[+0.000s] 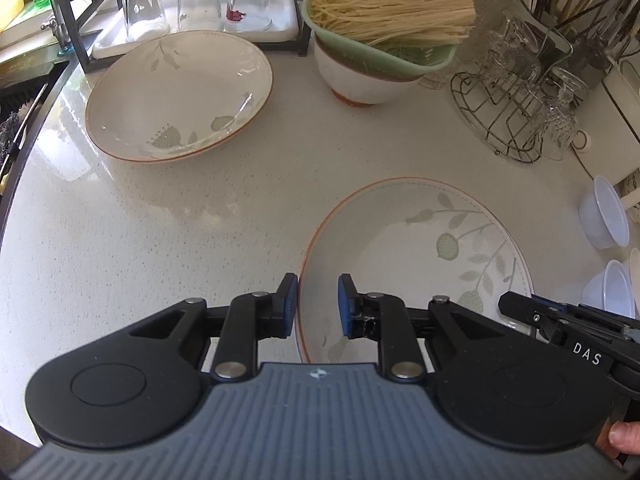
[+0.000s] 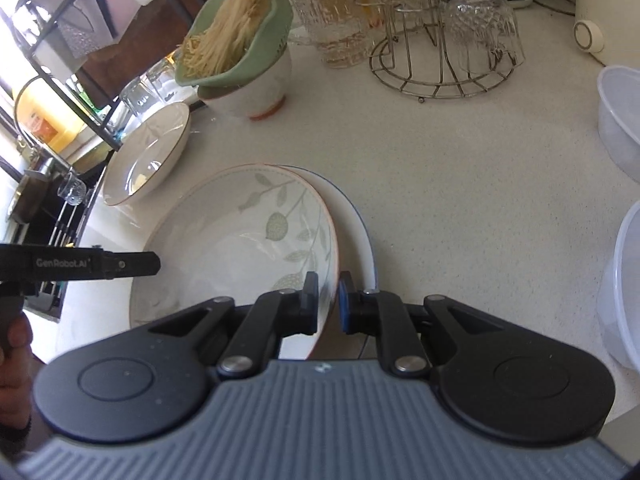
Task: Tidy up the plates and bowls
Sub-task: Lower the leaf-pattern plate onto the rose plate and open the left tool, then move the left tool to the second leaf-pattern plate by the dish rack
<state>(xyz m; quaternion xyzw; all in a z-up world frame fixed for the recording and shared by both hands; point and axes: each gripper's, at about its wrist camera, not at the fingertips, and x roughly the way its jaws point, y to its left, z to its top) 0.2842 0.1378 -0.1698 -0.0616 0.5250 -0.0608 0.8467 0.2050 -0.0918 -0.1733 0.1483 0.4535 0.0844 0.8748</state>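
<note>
A shallow cream bowl with leaf pattern and orange rim (image 1: 416, 256) lies near me; it also shows in the right wrist view (image 2: 248, 248), resting tilted on a white blue-rimmed plate (image 2: 356, 232). My right gripper (image 2: 329, 304) straddles this bowl's right rim with fingers close on either side; it shows in the left wrist view (image 1: 520, 312). My left gripper (image 1: 319, 306) is open, straddling the bowl's left rim without touching; it appears at the left of the right wrist view (image 2: 152, 266). A second matching bowl (image 1: 180, 94) lies farther left (image 2: 148, 160).
A white bowl holding a green strainer of noodles (image 1: 384, 28) stands at the back. Upturned glasses (image 1: 200, 0) sit on a tray in a black rack. A wire rack with glasses (image 1: 516, 92) and clear plastic bowls (image 1: 604, 216) are at right. The counter edge runs along the left.
</note>
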